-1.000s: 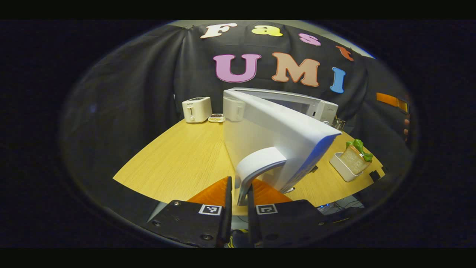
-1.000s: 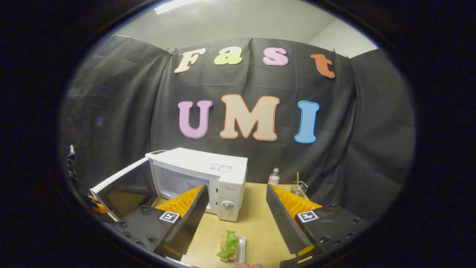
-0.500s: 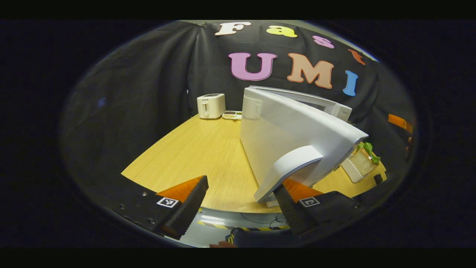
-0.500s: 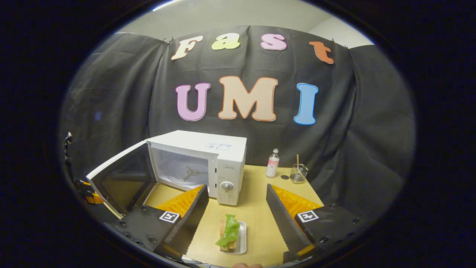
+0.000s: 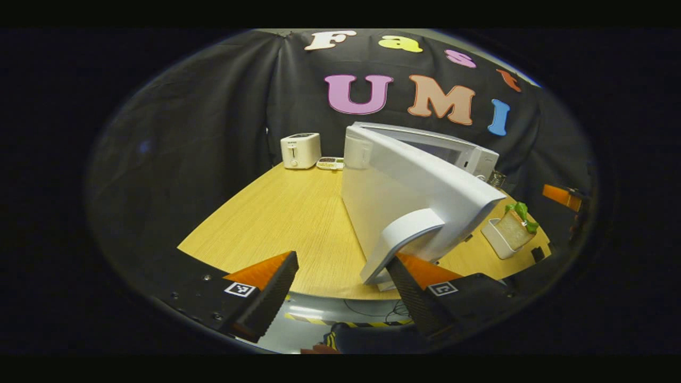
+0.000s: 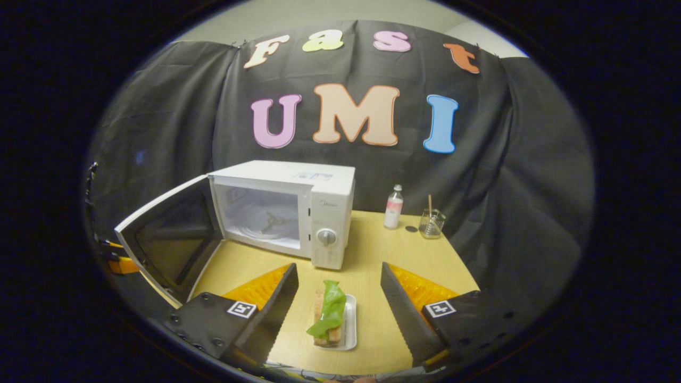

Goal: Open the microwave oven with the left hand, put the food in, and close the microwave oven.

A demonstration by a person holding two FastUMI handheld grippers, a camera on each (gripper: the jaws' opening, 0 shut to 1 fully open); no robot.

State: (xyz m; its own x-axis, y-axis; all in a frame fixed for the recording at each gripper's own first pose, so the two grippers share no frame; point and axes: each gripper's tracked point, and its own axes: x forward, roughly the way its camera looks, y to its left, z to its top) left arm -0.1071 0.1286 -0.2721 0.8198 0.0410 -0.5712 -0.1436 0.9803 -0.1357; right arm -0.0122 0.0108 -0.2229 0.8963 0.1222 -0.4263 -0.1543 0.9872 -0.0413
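No text on the microwave (image 6: 298, 207) is legible.

— What else do you have on that light wooden table (image 5: 276, 213)?

— I see a white two-slot toaster (image 5: 300, 150) at the far edge, a small flat dish (image 5: 330, 163) just beside it, contents too small to tell. Right of the oven: a clear plastic bottle with a pink label (image 6: 393, 207), then a glass cup (image 6: 431, 223) holding a thin stick, possibly a straw.

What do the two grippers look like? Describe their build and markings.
The left gripper and right gripper match: two wedge-shaped fingers with ribbed inner faces, each widening into a blocky base fastened with small screws. Each base carries a square black-and-white marker tag.
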